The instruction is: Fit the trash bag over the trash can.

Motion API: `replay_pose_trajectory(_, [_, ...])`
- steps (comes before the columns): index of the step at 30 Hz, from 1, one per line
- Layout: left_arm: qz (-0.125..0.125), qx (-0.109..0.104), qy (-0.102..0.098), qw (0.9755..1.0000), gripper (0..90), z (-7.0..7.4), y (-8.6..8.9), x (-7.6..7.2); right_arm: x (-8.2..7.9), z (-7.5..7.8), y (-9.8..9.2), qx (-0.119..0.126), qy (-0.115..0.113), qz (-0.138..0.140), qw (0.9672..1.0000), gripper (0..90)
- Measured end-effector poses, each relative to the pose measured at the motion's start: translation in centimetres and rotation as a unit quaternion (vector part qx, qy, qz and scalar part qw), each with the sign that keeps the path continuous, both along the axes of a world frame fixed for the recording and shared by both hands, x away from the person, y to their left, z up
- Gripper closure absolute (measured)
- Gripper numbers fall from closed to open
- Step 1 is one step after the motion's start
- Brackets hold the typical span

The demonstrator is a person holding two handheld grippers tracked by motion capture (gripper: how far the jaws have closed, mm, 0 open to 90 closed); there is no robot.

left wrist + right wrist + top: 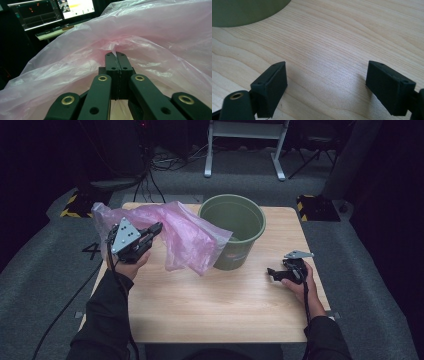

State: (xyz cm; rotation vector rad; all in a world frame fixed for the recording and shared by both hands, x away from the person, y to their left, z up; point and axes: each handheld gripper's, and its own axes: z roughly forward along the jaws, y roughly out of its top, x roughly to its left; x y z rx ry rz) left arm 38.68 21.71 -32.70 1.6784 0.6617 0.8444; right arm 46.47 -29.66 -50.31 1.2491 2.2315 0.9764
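A pink translucent plastic bag (185,237) hangs above the left half of the table, one corner draped over the rim of a green bucket (240,237). My left gripper (156,227) is shut on the bag's edge; in the left gripper view the jaws are pressed together on the bunched pink film (116,48). My right gripper (272,272) rests low on the table to the right of the bucket, open with nothing between its fingers (272,86). The bucket's wall (242,12) shows at the top left of the right gripper view.
The wooden table (210,305) has bare surface in front of the bucket. Grey carpet surrounds it. A white frame (245,145) and cables lie on the floor behind. Monitors (50,11) glow beyond the bag in the left gripper view.
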Motion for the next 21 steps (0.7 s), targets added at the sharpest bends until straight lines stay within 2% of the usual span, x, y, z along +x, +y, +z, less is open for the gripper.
replay_pose_trajectory(2, [-0.004,-0.004,-0.002,1.0,89.6,0.5,-0.5,0.3,0.0,0.0,0.0,0.0,0.0,0.0,1.0,17.3])
replay_pose_trajectory(7, [-0.004,0.003,-0.008,1.0,89.6,1.6,-1.9,1.3,0.0,0.0,0.0,0.0,0.0,0.0,1.0,17.3])
replay_pose_trajectory(11, [-0.007,0.008,-0.005,0.9999,89.6,1.8,-3.0,2.1,0.0,0.0,0.0,0.0,0.0,0.0,1.0,17.3])
replay_pose_trajectory(13, [-0.004,0.017,-0.002,0.9998,89.6,1.8,-3.7,2.6,0.0,0.0,0.0,0.0,0.0,0.001,1.0,17.4])
replay_pose_trajectory(21, [0.008,0.029,0.009,0.9995,89.6,1.6,-6.1,4.7,0.1,0.0,-0.1,0.0,0.001,0.003,1.0,17.3])
